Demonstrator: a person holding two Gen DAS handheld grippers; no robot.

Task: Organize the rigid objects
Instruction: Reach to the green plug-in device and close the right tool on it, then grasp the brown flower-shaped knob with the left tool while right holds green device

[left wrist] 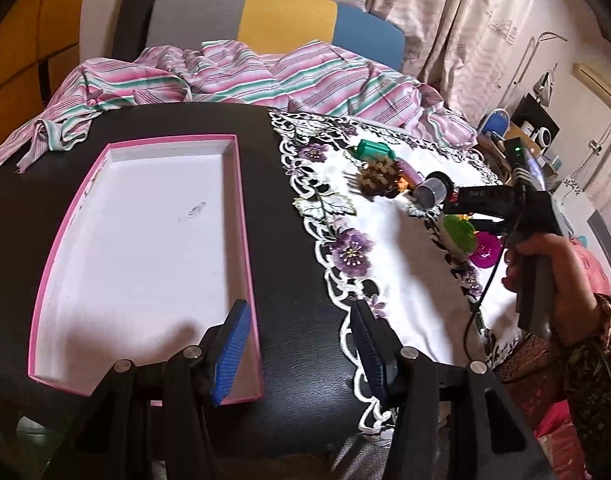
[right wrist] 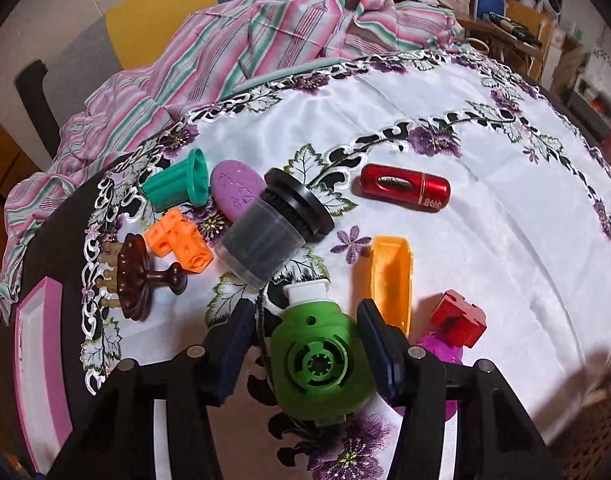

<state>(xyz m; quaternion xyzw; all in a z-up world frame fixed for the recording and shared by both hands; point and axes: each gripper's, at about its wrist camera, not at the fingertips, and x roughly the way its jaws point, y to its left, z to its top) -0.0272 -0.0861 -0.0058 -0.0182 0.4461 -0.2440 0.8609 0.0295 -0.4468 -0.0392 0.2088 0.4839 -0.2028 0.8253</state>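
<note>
Dark surface (left wrist: 301, 208) is half covered by a white embroidered cloth (right wrist: 445, 240); striped fabric (left wrist: 233, 76) is bunched at its far edge. An empty pink tray (left wrist: 145, 248) is set on the bare part, left of the cloth. Left claw (left wrist: 301, 356) is held spread above the tray's near right corner, nothing between its pads. Right claw (right wrist: 305, 354) is seen straddling a green round part (right wrist: 317, 364) lying on the cloth; a gap is visible on the left side, contact on the right cannot be told. Other items are clustered on the cloth just beyond: grey jar with black lid (right wrist: 265, 236), teal spool (right wrist: 181, 184), purple oval (right wrist: 235, 190), orange block (right wrist: 181, 240), brown knob (right wrist: 139, 276). Orange scoop (right wrist: 391, 280), red block (right wrist: 459, 318) and magenta piece (right wrist: 445, 350) are right of the claw. Red capsule (right wrist: 405, 187) is set apart, farther back.
</note>
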